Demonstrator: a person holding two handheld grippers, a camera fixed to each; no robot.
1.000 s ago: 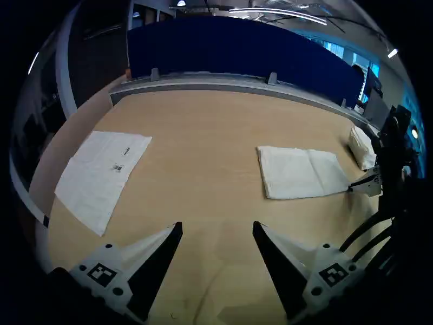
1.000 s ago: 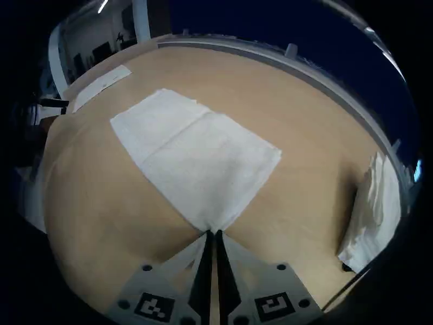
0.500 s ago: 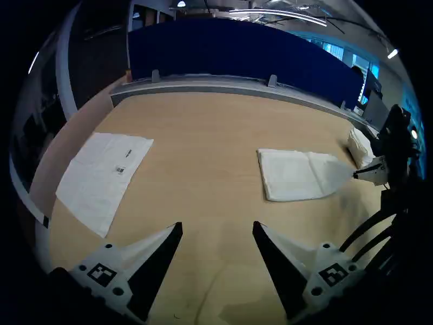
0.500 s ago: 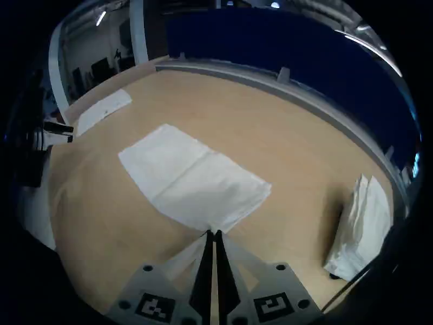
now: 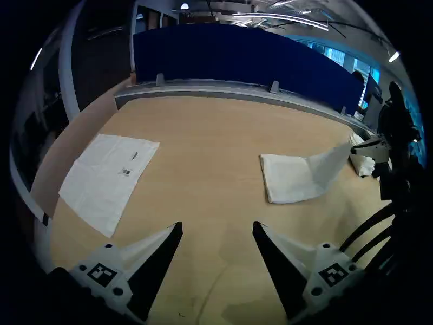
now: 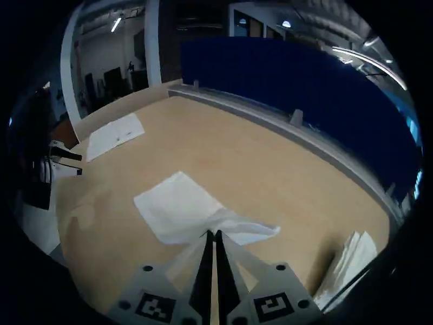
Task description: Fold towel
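Two jaws of the right gripper (image 6: 212, 234) are pressed together on one corner of the towel (image 6: 181, 208), pinching it and holding it clear of the worktop (image 6: 243, 157). From that corner the cloth slopes down and away, ahead of the jaws and slightly to their left, until the remainder lies flat on the worktop. The lifted portion hangs as a slack, creased flap; the flat portion reads as a smooth rectangle.

In the left gripper view, the towel's long axis runs from the pinched end, at the right gripper, to the free end that lies flat. The coming move turns on this axis: judged from the task, the held corner has to travel along it, over the flat portion, toward the free end.

Jaws of the left gripper (image 5: 216, 226) are spread wide and grip nothing. The towel lies ahead of them and to their right, well apart, so the right gripper is the nearer one and already has the cloth.

Beside the towel's pinched end, a stack of folded cloths (image 6: 346, 262) rests on the worktop. Well apart from the towel's free end lies a flat white sheet (image 5: 108, 176). Beyond the towel, a blue partition (image 5: 243, 54) closes the far edge of the worktop.
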